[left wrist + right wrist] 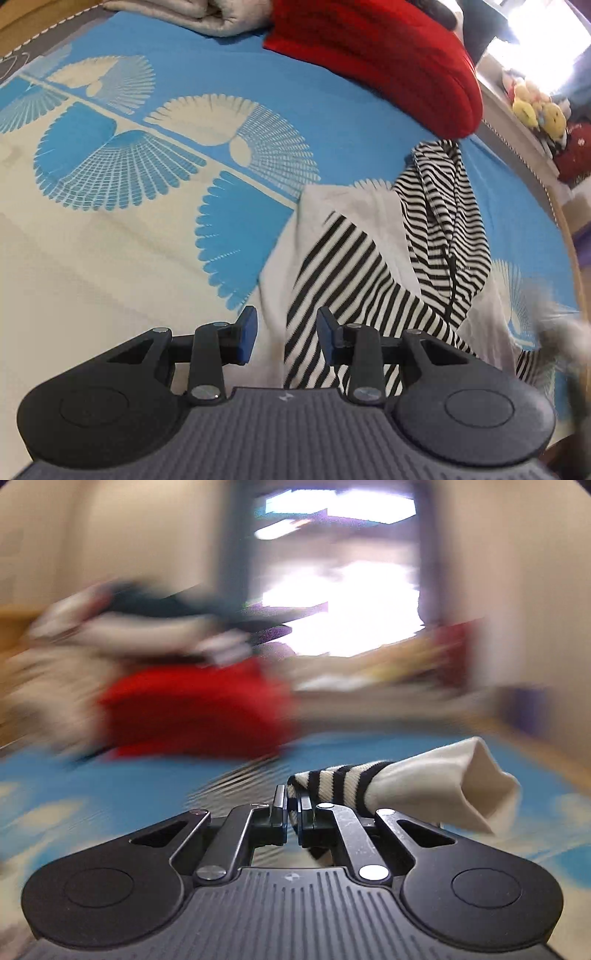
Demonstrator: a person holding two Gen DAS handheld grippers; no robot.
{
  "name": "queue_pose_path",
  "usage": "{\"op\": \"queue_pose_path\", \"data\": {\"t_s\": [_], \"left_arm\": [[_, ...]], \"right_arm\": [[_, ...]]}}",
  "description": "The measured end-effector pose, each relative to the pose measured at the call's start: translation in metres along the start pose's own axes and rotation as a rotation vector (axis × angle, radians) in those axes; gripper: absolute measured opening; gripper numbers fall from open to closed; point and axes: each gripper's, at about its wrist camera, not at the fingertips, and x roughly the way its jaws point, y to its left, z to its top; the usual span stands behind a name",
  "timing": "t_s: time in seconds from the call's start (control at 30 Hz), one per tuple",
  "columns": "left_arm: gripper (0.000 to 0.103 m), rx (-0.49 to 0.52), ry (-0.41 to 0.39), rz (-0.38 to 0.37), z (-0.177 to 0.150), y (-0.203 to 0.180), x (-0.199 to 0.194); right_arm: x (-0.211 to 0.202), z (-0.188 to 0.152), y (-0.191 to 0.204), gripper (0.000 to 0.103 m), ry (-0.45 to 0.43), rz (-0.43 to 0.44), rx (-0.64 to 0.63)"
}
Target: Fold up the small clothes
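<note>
Blue bedspread (332, 110) with pale fan prints fills most of what I see, and I'll take the red folded garment (388, 62) at its far side as my landmark. Nearer to me than that red piece, and slightly to its right in the left wrist view, lies the striped garment (369, 266), black-and-white bands with plain white panels, rumpled and only partly spread. Beyond the red piece sits a grey folded blanket (192, 14), and off the bed's edge a shelf holds yellow plush toys (535, 107).

My left gripper (286, 334) hangs over the near edge of the striped garment with its jaws parted and nothing between the blue pads; I judge it's poised to pin or pick an edge.

My right gripper (293, 812) has its jaws clenched on a striped cuff (343, 779) of that garment, the white cloth beyond it bunching out to the right. The background there is badly smeared, with the red piece ahead and left. I read this grip as lifting a sleeve or corner to carry it across for a fold, which isn't laid yet.
</note>
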Motion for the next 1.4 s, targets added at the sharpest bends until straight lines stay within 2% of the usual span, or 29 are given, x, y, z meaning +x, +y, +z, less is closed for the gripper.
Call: {"op": "queue_pose_path", "data": {"t_s": [0.03, 0.1, 0.13, 0.17, 0.23, 0.27, 0.33, 0.4, 0.53, 0.6, 0.63, 0.7, 1.0, 1.13, 1.17, 1.27, 1.4], "left_arm": [[0.039, -0.001, 0.003, -0.003, 0.001, 0.001, 0.0], [0.039, 0.002, 0.015, -0.01, 0.001, 0.003, 0.001], [0.039, 0.0, 0.021, -0.011, 0.0, 0.004, 0.001], [0.039, -0.003, 0.027, -0.013, -0.001, 0.004, 0.003], [0.039, -0.002, 0.038, -0.023, -0.002, 0.003, 0.004], [0.039, 0.001, 0.04, -0.03, -0.004, 0.001, 0.005], [0.039, 0.02, 0.041, -0.033, -0.006, -0.005, 0.007], [0.039, 0.042, 0.047, -0.038, -0.011, -0.013, 0.011], [0.039, 0.051, 0.069, -0.051, -0.02, -0.02, 0.025], [0.039, 0.029, 0.088, -0.078, -0.022, -0.02, 0.035], [0.039, 0.018, 0.093, -0.095, -0.023, -0.021, 0.04], [0.039, 0.003, 0.103, -0.116, -0.025, -0.024, 0.053], [0.045, -0.042, 0.117, -0.166, -0.034, -0.034, 0.094], [0.045, -0.064, 0.124, -0.157, -0.036, -0.035, 0.107], [0.043, -0.074, 0.125, -0.15, -0.037, -0.034, 0.109], [0.014, -0.068, 0.101, -0.166, -0.036, -0.037, 0.104], [0.012, 0.032, 0.016, -0.156, -0.034, -0.055, 0.067]], "right_arm": [[0.006, -0.01, 0.02, 0.011, 0.065, 0.084, -0.003], [0.028, -0.043, 0.065, 0.013, 0.325, 0.281, -0.061], [0.031, -0.058, 0.082, 0.013, 0.423, 0.287, -0.117], [0.03, -0.067, 0.094, 0.013, 0.483, 0.256, -0.161], [0.018, -0.069, 0.106, 0.018, 0.555, 0.229, -0.182], [0.01, -0.063, 0.104, 0.021, 0.57, 0.238, -0.159], [-0.005, -0.046, 0.097, 0.041, 0.559, 0.201, -0.101], [-0.01, -0.032, 0.079, 0.048, 0.549, 0.14, -0.044], [-0.009, -0.026, 0.03, 0.05, 0.508, 0.013, 0.183], [-0.005, -0.037, 0.004, 0.05, 0.547, -0.089, 0.327], [0.0, -0.045, -0.009, 0.05, 0.581, -0.113, 0.411], [0.004, -0.054, -0.024, 0.05, 0.635, -0.109, 0.508], [0.019, -0.061, -0.062, 0.05, 0.687, -0.146, 0.595], [0.022, -0.071, -0.078, 0.05, 0.723, -0.179, 0.665], [0.023, -0.073, -0.082, 0.05, 0.73, -0.182, 0.684], [0.024, -0.078, -0.095, 0.05, 0.739, -0.204, 0.727], [0.023, -0.079, -0.111, 0.05, 0.725, -0.251, 0.775]]}}
